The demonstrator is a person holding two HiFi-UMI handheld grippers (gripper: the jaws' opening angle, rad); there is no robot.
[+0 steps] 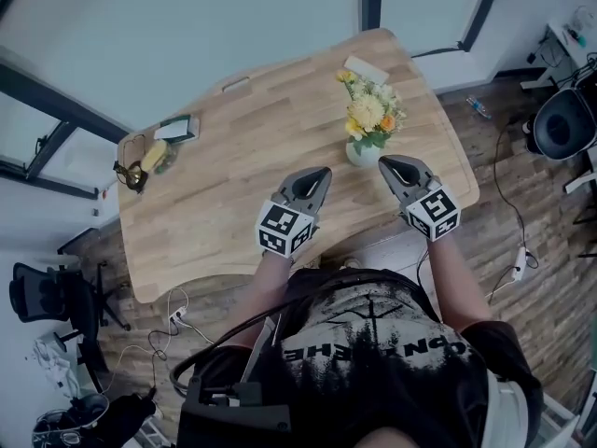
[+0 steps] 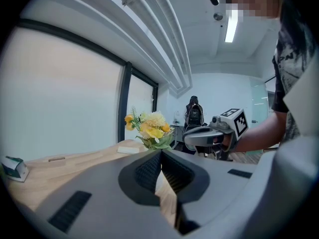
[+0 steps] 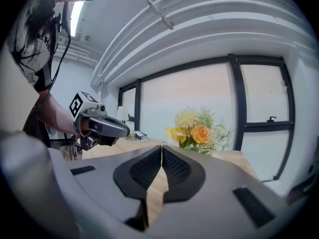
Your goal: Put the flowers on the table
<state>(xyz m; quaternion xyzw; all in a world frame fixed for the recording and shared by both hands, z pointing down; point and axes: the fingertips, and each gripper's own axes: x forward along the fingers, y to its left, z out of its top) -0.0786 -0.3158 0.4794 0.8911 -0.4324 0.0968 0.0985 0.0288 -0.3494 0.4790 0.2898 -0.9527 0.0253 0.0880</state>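
Head view: flowers [image 1: 370,115] on wooden table [image 1: 242,175], plank floor [image 1: 555,297]; left gripper [image 1: 325,170], right gripper [image 1: 382,161] jaws pressed together.

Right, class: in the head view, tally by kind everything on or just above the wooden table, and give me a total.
Hand-held grippers: 2 (left hand-held gripper, right hand-held gripper)
Vase of flowers: 1
White flat block: 1
Small box: 1
Yellow item: 1
Dark tangled item: 1
Total: 7
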